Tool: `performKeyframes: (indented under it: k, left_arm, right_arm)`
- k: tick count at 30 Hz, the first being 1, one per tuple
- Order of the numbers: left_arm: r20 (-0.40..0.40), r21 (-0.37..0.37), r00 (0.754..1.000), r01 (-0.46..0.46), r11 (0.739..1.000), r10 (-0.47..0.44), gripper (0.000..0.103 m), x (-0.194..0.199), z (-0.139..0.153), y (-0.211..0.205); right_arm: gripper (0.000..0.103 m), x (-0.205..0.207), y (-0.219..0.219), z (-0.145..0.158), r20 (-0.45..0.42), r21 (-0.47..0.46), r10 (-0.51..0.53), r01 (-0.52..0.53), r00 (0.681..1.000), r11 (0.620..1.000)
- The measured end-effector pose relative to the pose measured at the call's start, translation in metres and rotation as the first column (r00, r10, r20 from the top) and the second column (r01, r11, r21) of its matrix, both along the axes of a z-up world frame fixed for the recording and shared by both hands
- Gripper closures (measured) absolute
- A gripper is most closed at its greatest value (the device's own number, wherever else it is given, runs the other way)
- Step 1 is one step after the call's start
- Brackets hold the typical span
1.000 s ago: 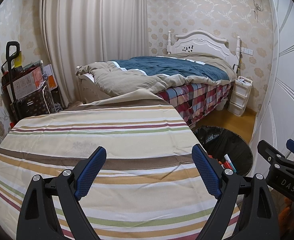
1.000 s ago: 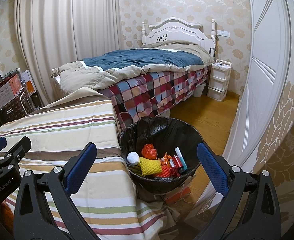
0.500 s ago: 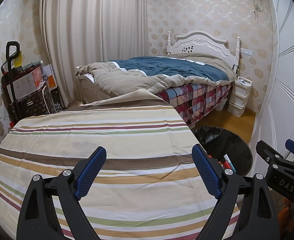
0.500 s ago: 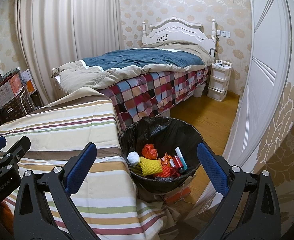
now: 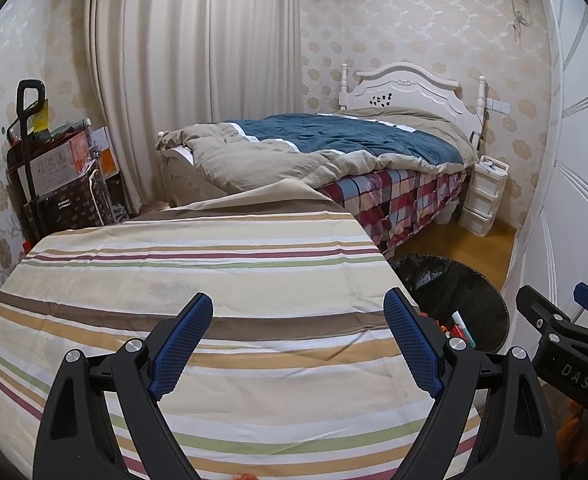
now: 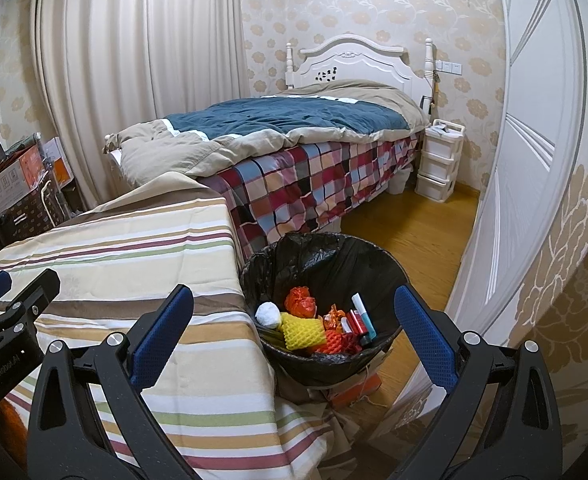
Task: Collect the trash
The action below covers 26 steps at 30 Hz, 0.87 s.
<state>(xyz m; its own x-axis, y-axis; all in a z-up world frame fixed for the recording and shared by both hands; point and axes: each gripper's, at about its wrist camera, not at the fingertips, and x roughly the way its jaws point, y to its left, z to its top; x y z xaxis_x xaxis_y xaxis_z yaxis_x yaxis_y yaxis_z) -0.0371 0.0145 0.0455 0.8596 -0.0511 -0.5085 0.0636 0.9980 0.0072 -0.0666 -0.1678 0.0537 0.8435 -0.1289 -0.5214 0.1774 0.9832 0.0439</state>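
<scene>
Nothing has changed over the last second, so collection looks finished: left gripper [image 5: 297,340] and right gripper [image 6: 294,334] hover empty, jaws apart, above the striped table [image 5: 214,264], trash [image 6: 317,324] lying in the bin [image 6: 325,256] just past its right edge, open floor beyond.

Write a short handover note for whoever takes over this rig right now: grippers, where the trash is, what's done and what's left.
Left gripper: open, holding nothing, above the striped tablecloth.
Right gripper: open, holding nothing, pointing at the bin.
Trash: the black-lined bin stands on the floor beside the table, on its right side. Inside it are a yellow foam net, a white paper ball, a red-orange crumpled wrapper and some small tubes.
Done: those pieces are in the bin.
Left: no loose trash shows on the visible tablecloth. Something orange peeks in at the near table edge; check it.
</scene>
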Motion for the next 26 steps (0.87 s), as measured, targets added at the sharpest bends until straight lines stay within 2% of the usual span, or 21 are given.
performKeyframes:
  k: [16,21,26]
  left_arm:
    - [-0.017,-0.009,1.0,0.007,1.0,-0.008,0.016,0.006,-0.002,0.012]
    - [-0.035,-0.001,0.999,-0.023,1.0,0.023,0.014,0.013,-0.005,0.024]
    - [-0.087,0.01,0.994,-0.065,0.998,0.065,0.013,0.025,-0.015,0.045]
  right_arm:
    - [0.005,0.001,0.007,-0.002,-0.01,-0.004,0.009,-0.009,1.0,1.0]
    - [0.005,0.01,0.018,-0.005,-0.023,-0.012,0.029,-0.029,0.999,1.0]
    - [0.005,0.021,0.033,-0.011,-0.051,-0.017,0.069,-0.07,0.996,0.997]
